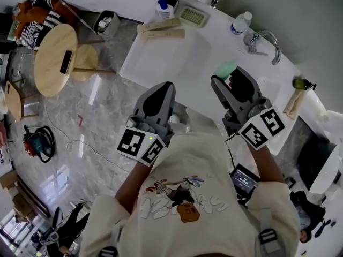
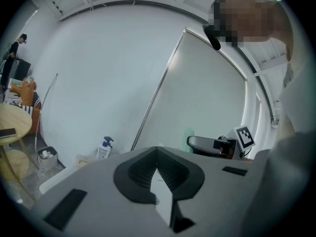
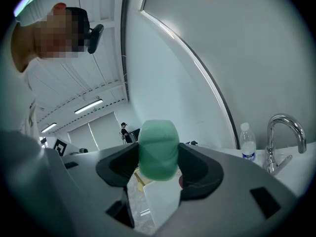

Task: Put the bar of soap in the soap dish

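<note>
Green bar of soap (image 3: 158, 148) is gripped in the right claw (image 3: 158, 158), above the white tabletop (image 1: 161, 63). Left claw (image 2: 157, 171) is pressed together, empty. Soap dish (image 1: 193, 16), well apart, appears unfilled; placement is left.

Ahead of the left gripper (image 1: 161, 90), whose jaws meet tip to tip, the white desk (image 1: 166, 58) lies bare over a wide stretch, open for a pass straight forward. At the far end of that stretch two wooden blocks (image 1: 161, 29) lie across the way, with a pump bottle (image 1: 165, 7) and the soap dish (image 1: 193, 16) just beyond them. The jaws of the right gripper (image 1: 226, 76) are filled by the green bar of soap (image 1: 225, 69); forward and left of them the desk is open up to the dish. To their right stand a faucet (image 1: 266, 40) and a water bottle (image 1: 240, 22), close together, and further right a small dark bottle (image 1: 303, 83).
</note>
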`<action>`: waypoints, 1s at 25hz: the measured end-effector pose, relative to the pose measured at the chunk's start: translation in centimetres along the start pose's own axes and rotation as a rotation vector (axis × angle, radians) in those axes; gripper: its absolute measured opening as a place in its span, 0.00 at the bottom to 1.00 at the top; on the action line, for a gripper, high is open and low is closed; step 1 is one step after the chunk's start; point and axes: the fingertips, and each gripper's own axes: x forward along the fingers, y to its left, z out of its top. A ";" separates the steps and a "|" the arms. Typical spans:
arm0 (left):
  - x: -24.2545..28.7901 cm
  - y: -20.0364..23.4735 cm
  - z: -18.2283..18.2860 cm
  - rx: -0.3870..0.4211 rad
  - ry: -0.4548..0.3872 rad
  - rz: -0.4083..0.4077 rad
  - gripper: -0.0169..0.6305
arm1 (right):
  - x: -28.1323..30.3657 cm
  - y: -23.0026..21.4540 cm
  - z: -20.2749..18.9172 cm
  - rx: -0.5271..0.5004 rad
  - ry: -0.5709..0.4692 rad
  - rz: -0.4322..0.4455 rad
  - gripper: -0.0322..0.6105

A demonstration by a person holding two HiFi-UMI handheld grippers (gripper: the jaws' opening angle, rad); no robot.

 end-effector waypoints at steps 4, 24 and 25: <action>1.3 0.8 0.3 -0.009 -0.011 0.032 0.04 | 1.8 -1.7 0.0 0.011 0.033 0.009 0.44; 4.5 4.2 1.3 0.021 0.059 -0.049 0.04 | 7.9 -1.6 0.2 -0.004 0.085 -0.043 0.44; 4.7 4.2 1.2 0.020 0.060 -0.049 0.04 | 8.0 -1.9 0.1 -0.005 0.089 -0.051 0.44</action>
